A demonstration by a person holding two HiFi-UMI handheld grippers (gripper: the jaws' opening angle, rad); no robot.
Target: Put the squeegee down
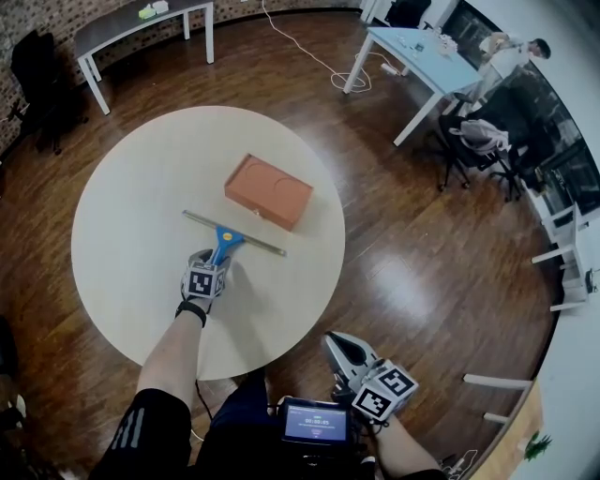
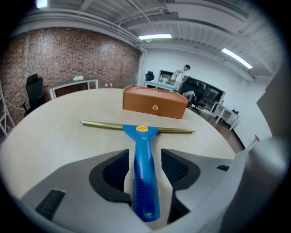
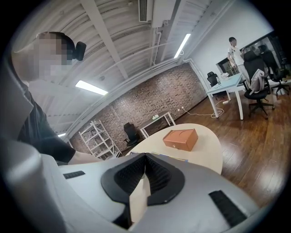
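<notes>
A squeegee (image 1: pixel 232 238) with a blue handle and a brass blade bar lies flat on the round pale table (image 1: pixel 131 216). Its bar runs just in front of an orange-brown box (image 1: pixel 268 191). My left gripper (image 1: pixel 214 264) sits at the near end of the handle. In the left gripper view, the squeegee's handle (image 2: pixel 143 173) runs between the jaws of the left gripper (image 2: pixel 144 157), which are shut on it. The box (image 2: pixel 154 103) stands beyond the bar. My right gripper (image 1: pixel 336 345) hangs off the table's near right edge, and in its own view the gripper (image 3: pixel 145 160) is shut on nothing.
A small screen device (image 1: pixel 316 422) sits at my lap. There is wooden floor all round the table, with a white cable (image 1: pixel 309 52) trailing toward a pale blue desk (image 1: pixel 417 52). Office chairs (image 1: pixel 478 141) and a person (image 1: pixel 511 56) are at the far right. A grey bench table (image 1: pixel 131 28) stands far left.
</notes>
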